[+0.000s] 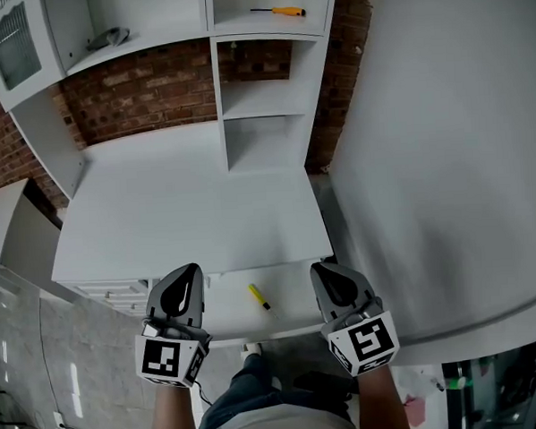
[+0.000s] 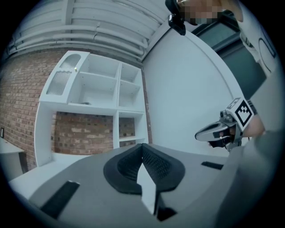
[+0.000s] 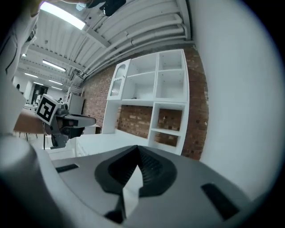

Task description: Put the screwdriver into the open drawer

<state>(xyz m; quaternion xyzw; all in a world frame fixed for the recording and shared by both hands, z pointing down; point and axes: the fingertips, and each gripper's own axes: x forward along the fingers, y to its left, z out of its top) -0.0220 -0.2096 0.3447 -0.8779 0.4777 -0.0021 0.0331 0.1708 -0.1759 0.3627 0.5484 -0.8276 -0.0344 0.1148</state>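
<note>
Both tools, the left gripper and the right gripper, have jaws together on nothing. We judge placement done: the yellow screwdriver lies in the open drawer. Next we need only draw clear. A second screwdriver lies on the shelf.

Screwdriver in drawer below desktop, second screwdriver on shelf behind

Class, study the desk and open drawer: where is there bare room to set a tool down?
The desktop is bare from brick wall to front edge. The open drawer is free either side of the yellow tool, but the left gripper and right gripper crowd its sides.
</note>
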